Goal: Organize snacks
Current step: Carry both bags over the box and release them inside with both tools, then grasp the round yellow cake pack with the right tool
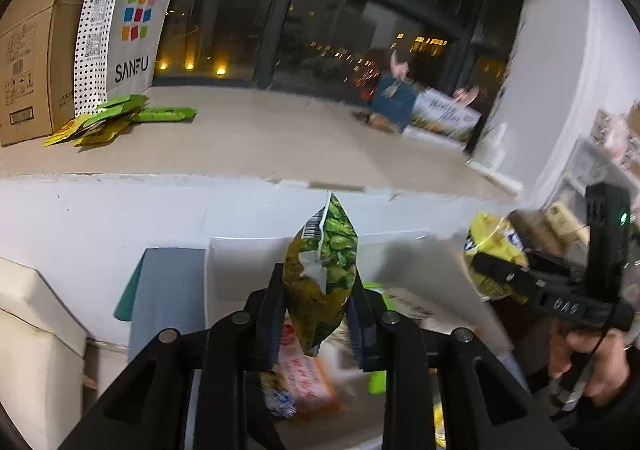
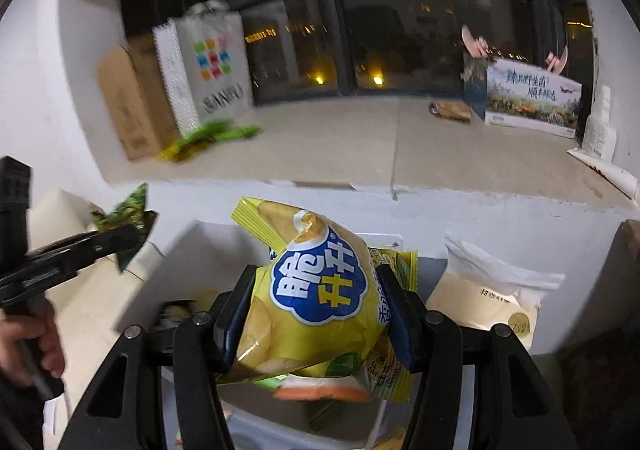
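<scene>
Mid-task: left gripper (image 1: 316, 302) pinches crinkly green pea-snack packet (image 1: 322, 274) frame centre, right gripper (image 2: 320, 314) pinches puffy yellow chip bag (image 2: 316, 302) centre, green-yellow packets (image 1: 116, 120) stacked upper left, others below unsorted.

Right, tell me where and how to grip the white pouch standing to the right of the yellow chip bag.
Grip the white pouch at its crimped top seam, coming from above. It stands upright, its flat seam uppermost and free, while the body below looks bulgy. The right gripper is already full with the yellow chip bag.
</scene>
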`<state>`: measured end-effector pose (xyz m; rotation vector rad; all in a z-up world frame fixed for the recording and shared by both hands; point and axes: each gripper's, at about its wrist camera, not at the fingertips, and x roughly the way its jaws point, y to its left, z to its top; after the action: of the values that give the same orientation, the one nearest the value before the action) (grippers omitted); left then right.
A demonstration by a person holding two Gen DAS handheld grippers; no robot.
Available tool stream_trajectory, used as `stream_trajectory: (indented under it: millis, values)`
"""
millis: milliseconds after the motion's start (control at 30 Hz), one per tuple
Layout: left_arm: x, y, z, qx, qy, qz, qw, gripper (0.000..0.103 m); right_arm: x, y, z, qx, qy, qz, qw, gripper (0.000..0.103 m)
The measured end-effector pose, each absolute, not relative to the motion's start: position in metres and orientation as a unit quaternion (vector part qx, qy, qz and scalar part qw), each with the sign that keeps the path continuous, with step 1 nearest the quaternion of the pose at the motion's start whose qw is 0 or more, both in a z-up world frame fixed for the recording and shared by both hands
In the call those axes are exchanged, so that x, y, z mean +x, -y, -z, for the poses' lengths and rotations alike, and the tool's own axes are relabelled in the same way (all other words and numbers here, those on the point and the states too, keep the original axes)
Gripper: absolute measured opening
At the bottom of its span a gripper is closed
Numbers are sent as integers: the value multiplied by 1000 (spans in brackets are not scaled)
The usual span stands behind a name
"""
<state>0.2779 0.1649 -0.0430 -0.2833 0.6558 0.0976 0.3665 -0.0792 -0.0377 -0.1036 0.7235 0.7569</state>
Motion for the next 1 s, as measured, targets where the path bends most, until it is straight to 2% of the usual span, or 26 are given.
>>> stream_trajectory:
  millis: [33,100,133,167,200,233,467,633,1000]
  values:
    - [283,-167,49,-136,-331,-54,932,33,376,74,43,-49,-358,-360,860,62]
    - [297,-172,61,-128,-357,-69,923,52,388,67,50,-55,-365,-352,860,64]
    - [301,-175,65,-126,-365,-80,919,80,394,64,53,-60,-368,-345,861,69]
    - [303,-177,68,-122,-370,-95,916,103,400,61,57,-60,-375,-344,859,75]
    - [303,-178,69,-119,-368,-100,917,103,404,57,60,-59,-381,-348,855,92]
    - [301,-179,69,-117,-364,-98,919,103,407,54,63,-61,-382,-343,856,103]
    - [275,-181,56,-119,-349,-97,924,103,387,60,46,-60,-350,-327,876,103]
    - [235,-168,29,-121,-321,-73,936,103,342,79,17,-63,-302,-359,881,103]
    - [104,-79,-11,-77,-250,21,965,103,211,153,-14,-115,-220,-399,883,103]
